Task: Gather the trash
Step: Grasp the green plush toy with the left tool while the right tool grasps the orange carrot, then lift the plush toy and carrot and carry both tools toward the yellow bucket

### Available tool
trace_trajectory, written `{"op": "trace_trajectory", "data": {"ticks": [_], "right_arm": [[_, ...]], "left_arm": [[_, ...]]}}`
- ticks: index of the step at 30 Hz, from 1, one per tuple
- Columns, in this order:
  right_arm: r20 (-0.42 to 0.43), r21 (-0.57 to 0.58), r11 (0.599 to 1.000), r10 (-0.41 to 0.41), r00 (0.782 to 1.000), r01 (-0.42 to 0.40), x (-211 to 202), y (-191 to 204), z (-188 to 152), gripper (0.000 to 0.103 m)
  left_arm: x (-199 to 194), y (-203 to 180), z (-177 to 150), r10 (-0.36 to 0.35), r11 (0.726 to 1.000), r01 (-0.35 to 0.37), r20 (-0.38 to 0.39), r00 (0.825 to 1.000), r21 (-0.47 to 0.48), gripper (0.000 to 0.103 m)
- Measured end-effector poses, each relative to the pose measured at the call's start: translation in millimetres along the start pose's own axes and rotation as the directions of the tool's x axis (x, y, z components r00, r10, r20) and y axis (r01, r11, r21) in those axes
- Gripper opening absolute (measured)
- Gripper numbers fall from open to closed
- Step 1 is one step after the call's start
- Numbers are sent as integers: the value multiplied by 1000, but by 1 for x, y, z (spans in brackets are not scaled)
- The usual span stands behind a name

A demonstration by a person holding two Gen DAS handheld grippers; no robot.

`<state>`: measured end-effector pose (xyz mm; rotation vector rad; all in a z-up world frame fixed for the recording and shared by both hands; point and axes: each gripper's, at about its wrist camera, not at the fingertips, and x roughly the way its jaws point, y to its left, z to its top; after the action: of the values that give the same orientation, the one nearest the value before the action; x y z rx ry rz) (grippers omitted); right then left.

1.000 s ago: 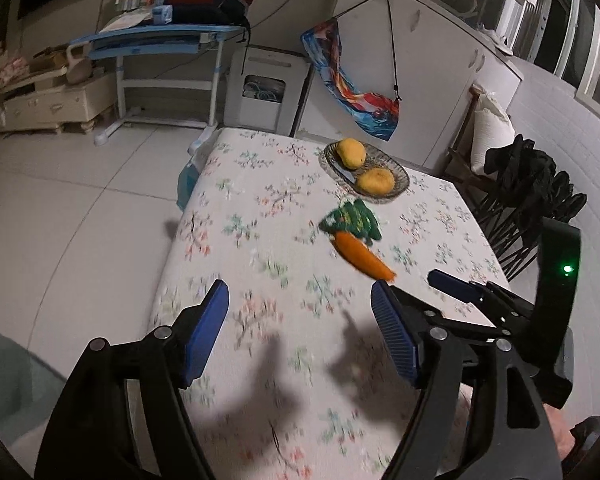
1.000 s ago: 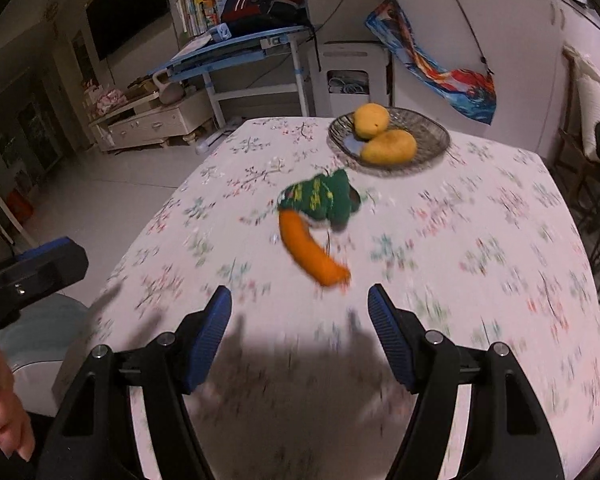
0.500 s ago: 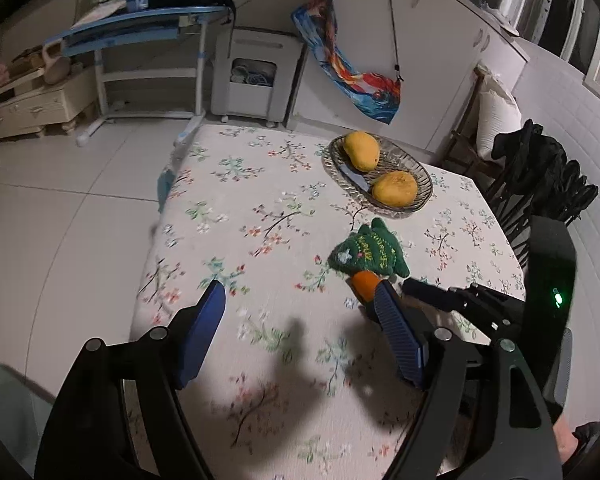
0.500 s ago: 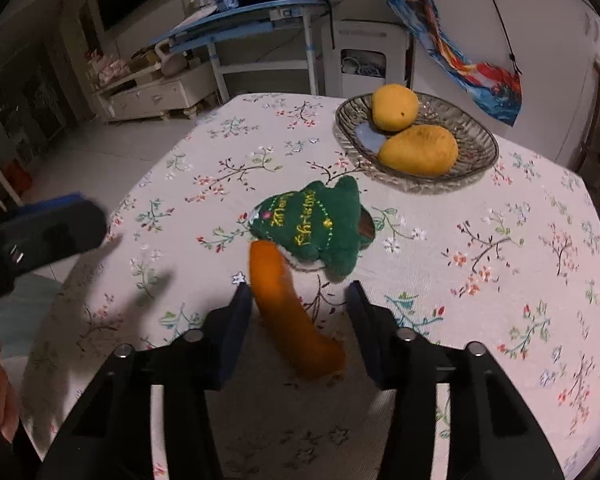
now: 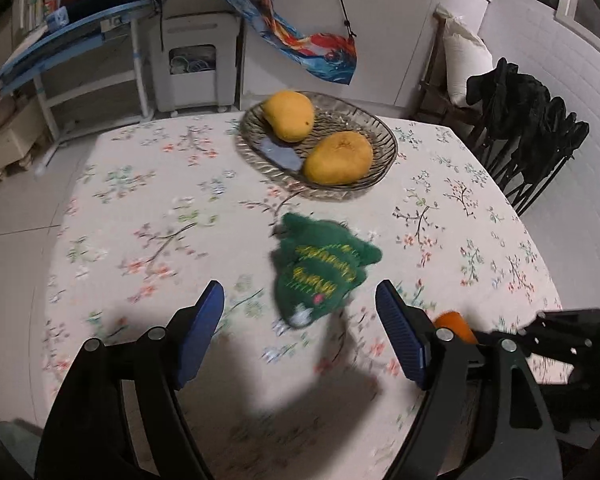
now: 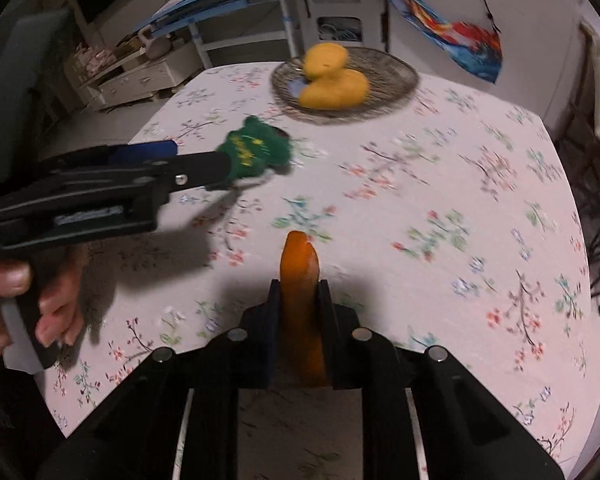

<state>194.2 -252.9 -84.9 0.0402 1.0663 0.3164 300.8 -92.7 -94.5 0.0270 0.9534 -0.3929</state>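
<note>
An orange carrot-shaped toy (image 6: 300, 264) sticks forward out of my right gripper (image 6: 299, 292), whose jaws are closing with both pads pressed on its sides. In the left wrist view only the orange tip (image 5: 452, 322) shows behind the right finger. A green plush Christmas tree (image 5: 320, 272) lies on the floral tablecloth. My left gripper (image 5: 300, 296) stands open just short of it, the plush's near end between the blue pads (image 5: 204, 320). Seen from the right wrist, the left gripper (image 6: 196, 158) reaches the green plush (image 6: 260, 152) from the left.
A glass dish (image 5: 380, 132) with two yellow mangoes (image 5: 290, 116) and a blue item sits at the table's far side. A chair draped in black clothing (image 5: 528, 120) stands at the right edge. A person's hand (image 6: 16, 304) holds the left gripper's handle.
My right gripper closed on the orange toy and lifted it away from the green plush. My left gripper swung forward and right, bringing the green plush up to its open fingers.
</note>
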Motion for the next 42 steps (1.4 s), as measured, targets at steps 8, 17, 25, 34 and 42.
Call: {"op": "trace_trajectory", "data": {"ticks": [8, 17, 25, 34, 42], "right_arm": [[-8, -18, 1000, -2, 1000, 2, -2, -2, -1, 18], [5, 25, 999, 38, 999, -38, -3, -9, -1, 18], [73, 75, 990, 111, 991, -116, -23, 0, -3, 18], [157, 116, 979, 150, 976, -169, -59, 11, -28, 18], [192, 170, 959, 194, 962, -228, -75, 15, -51, 18]], "left_arm": [[28, -25, 13, 52, 998, -51, -31, 998, 34, 69], [10, -21, 6, 20, 1000, -20, 0, 1000, 18, 30], [-55, -5, -21, 0, 999, 3, 64, 998, -50, 30], [-111, -14, -62, 39, 999, -35, 122, 992, -32, 30], [-147, -33, -96, 66, 998, -69, 164, 984, 8, 30]]}}
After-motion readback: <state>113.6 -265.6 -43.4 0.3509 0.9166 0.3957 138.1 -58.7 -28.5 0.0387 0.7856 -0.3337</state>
